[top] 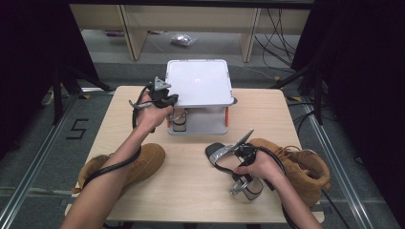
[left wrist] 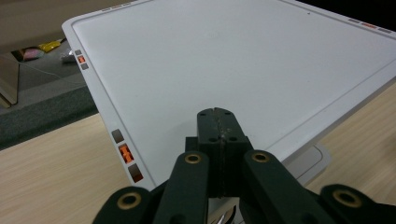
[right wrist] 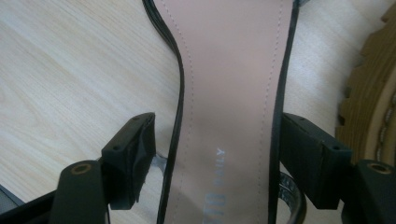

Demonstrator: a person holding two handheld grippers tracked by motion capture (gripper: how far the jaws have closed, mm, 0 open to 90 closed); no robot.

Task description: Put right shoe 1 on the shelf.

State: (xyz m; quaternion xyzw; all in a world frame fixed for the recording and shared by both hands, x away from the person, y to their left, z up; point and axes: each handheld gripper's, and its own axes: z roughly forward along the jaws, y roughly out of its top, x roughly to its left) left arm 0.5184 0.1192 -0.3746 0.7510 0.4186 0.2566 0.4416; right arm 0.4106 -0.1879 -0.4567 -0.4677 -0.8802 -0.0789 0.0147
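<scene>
The table (top: 191,181) is pale wood with a fine straight grain. On it stands a white rack (top: 199,82) with a flat, plain white top; along its rim sit small grey squares with orange ones between them (left wrist: 126,153), and short orange posts (top: 227,116) show under the top. Two boots are tan: the left boot (top: 143,162) and the right boot (top: 305,167), whose sole edge is toothed and a shade darker brown. The sandal (right wrist: 233,70) has a dusty pink insole with light stitching, faint grey lettering, and thin black straps and edging. Both the left gripper (left wrist: 217,135) and right gripper (right wrist: 217,154) are matt black with brass-coloured rivets.
</scene>
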